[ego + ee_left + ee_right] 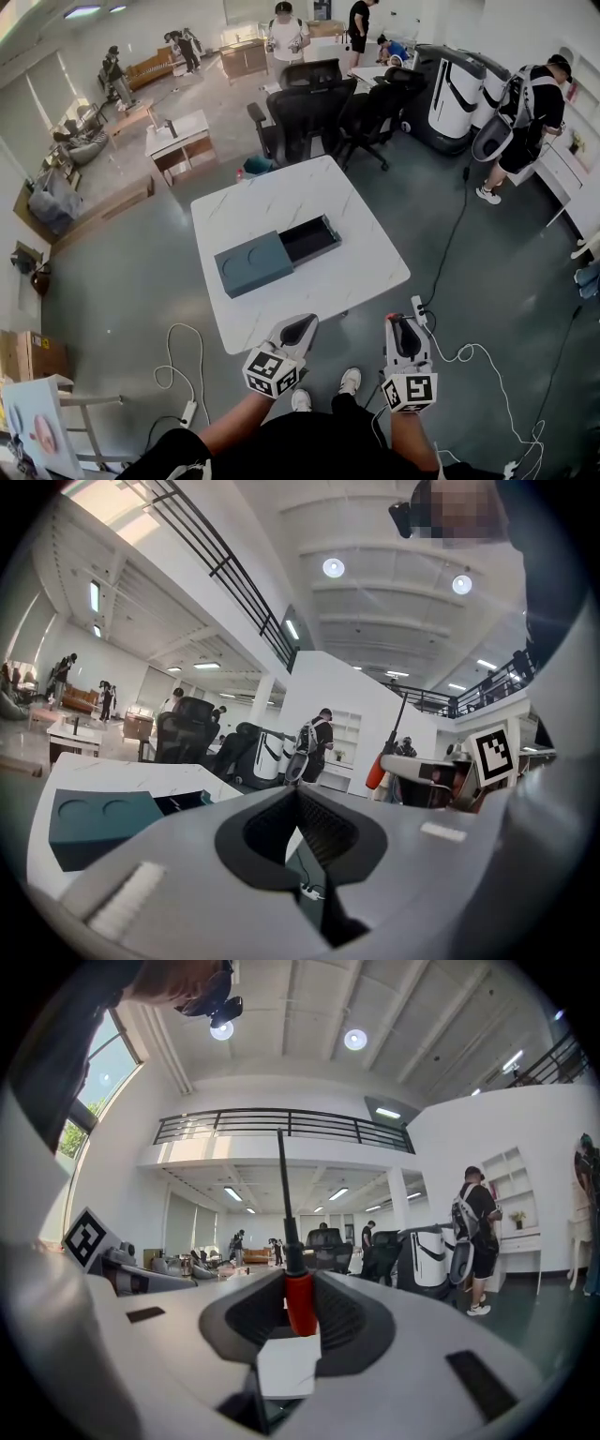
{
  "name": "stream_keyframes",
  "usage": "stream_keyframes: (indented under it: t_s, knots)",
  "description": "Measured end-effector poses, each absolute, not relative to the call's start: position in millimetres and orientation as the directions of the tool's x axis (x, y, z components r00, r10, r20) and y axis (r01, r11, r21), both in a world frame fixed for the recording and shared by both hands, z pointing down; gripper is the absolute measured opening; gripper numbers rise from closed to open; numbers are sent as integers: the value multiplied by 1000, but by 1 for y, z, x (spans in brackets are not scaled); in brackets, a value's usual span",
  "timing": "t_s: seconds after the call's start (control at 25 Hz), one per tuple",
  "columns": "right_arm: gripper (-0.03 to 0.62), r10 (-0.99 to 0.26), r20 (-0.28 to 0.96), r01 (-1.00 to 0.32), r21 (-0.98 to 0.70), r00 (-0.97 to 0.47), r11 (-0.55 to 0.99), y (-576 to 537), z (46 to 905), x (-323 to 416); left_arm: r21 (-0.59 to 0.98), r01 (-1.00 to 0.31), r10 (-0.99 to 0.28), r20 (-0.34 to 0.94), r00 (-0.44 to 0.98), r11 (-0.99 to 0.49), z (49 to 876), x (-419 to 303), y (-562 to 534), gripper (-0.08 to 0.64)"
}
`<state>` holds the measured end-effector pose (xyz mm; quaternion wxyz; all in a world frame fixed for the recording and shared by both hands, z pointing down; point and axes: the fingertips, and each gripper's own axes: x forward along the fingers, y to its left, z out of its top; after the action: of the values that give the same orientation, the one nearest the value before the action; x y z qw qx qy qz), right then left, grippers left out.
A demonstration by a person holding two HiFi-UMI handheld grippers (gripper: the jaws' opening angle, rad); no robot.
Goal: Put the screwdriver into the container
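A teal container point(255, 263) lies on the white marble table point(356, 272), its dark drawer point(309, 239) slid open toward the far right. The same container point(94, 822) shows at the lower left of the left gripper view. A screwdriver with a red handle point(300, 1302) and a black shaft point(284, 1194) stands upright in my right gripper point(300, 1283), which is shut on the handle. In the head view that right gripper point(405, 323) hovers off the table's near right corner. My left gripper point(302, 323) sits at the near table edge, its jaws point(298, 794) shut with nothing held.
Black office chairs point(309, 112) stand at the table's far side. A power strip point(418, 309) and white cables point(469, 361) lie on the floor at the right. A small white desk point(178, 141) stands at the far left, with several people standing around the room.
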<state>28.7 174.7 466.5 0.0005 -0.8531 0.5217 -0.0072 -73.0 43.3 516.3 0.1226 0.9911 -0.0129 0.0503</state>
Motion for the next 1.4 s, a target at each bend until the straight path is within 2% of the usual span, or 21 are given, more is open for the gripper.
stream_keyframes:
  t_s: [0.76, 1.12, 1.4]
  knots:
    - [100, -950, 15, -950, -4, 312, -313, 142, 472, 155, 204, -173, -155, 99, 983, -964, 507, 48, 28, 9]
    - [100, -977, 29, -977, -22, 210, -211, 132, 486, 176, 183, -294, -280, 101, 955, -938, 503, 56, 18, 9]
    - [100, -985, 22, -983, -60, 172, -173, 116, 491, 185, 174, -331, -311, 131, 941, -927, 508, 55, 14, 9]
